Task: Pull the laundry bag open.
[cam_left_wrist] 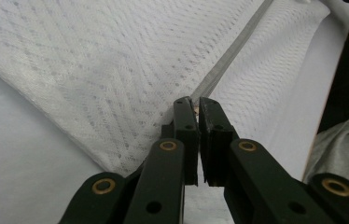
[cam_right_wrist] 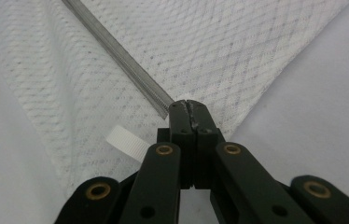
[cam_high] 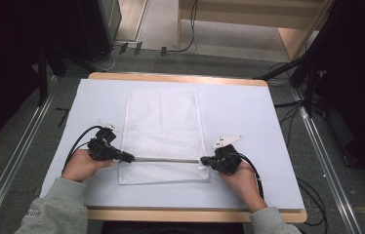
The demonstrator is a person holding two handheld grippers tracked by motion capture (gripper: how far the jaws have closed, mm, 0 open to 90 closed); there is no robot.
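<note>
Lying flat on the pale worktop (cam_high: 249,126), a white mesh bag (cam_high: 161,122) sits at about the centre of the high view, its long sides running toward 12 and 6 o'clock. Nothing inside it can be made out through the mesh; it looks flat throughout. A grey zipper (cam_high: 166,159) crosses the bag near its 6 o'clock end, running from 9 to 3 o'clock. Left claw (cam_high: 128,157) is at the 9 o'clock end of the zipper, at the bag's edge; in the left gripper view the left claw (cam_left_wrist: 196,103) has its jaws drawn nearly together, and a small pale piece at the zipper's end (cam_left_wrist: 231,51) sits pinched between the tips. Right claw (cam_high: 204,160) is at the 3 o'clock end; in the right gripper view the right claw (cam_right_wrist: 189,106) is fully closed on the end of the zipper (cam_right_wrist: 121,58), with mesh cloth caught at the tips. A short white ribbed tab (cam_right_wrist: 127,142) lies on the mesh just beside that claw, toward 9 o'clock in that view. Both hands rest on the worktop.
</note>
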